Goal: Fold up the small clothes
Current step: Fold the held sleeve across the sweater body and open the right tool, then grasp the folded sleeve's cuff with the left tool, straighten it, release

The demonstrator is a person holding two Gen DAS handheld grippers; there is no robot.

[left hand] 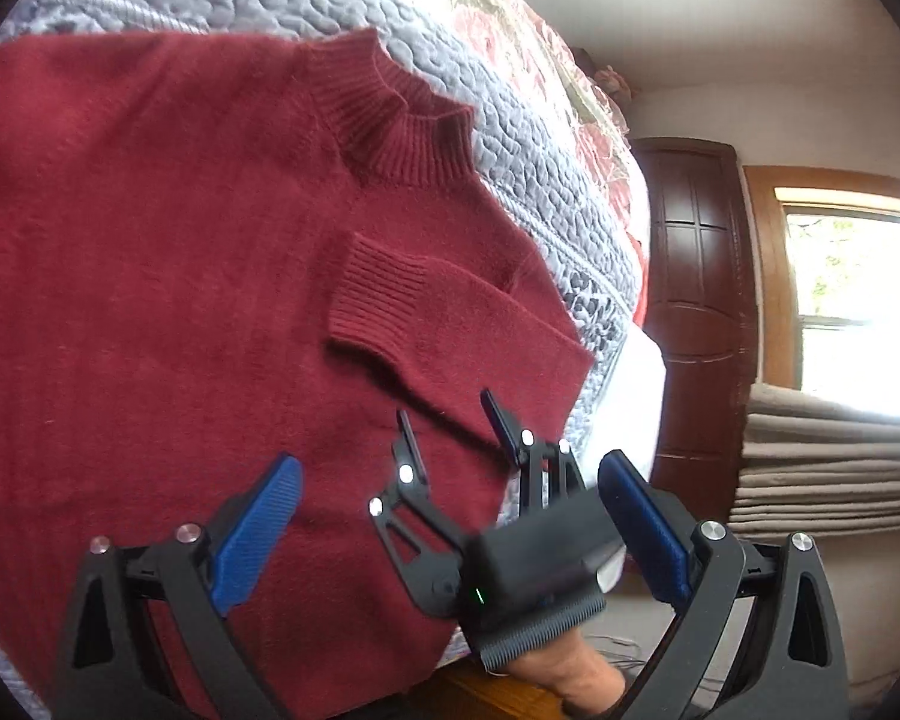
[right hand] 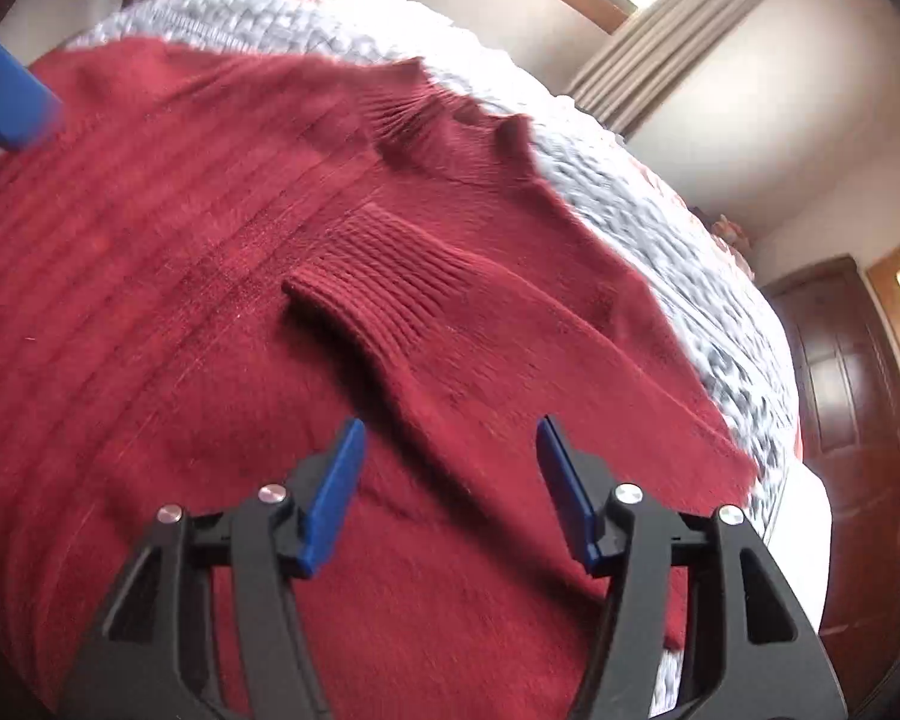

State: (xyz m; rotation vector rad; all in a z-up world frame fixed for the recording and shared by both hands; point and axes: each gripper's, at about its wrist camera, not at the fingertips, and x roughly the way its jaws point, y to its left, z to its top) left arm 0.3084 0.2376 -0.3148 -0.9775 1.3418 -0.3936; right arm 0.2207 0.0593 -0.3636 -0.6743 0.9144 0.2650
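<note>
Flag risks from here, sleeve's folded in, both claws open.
1. The folded sleeve lies loose on the red sweater; moving the body may flip its cuff back.
2. The sweater's edge sits near the grey quilt border; a pull could drag it off.
3. The right claw might pinch both layers.

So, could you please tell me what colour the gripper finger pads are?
Blue, ribbed pads; clearest in the right wrist view.

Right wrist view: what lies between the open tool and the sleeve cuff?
Only the folded-in sleeve of the red sweater runs from the right tool to its cuff; nothing else.
</note>
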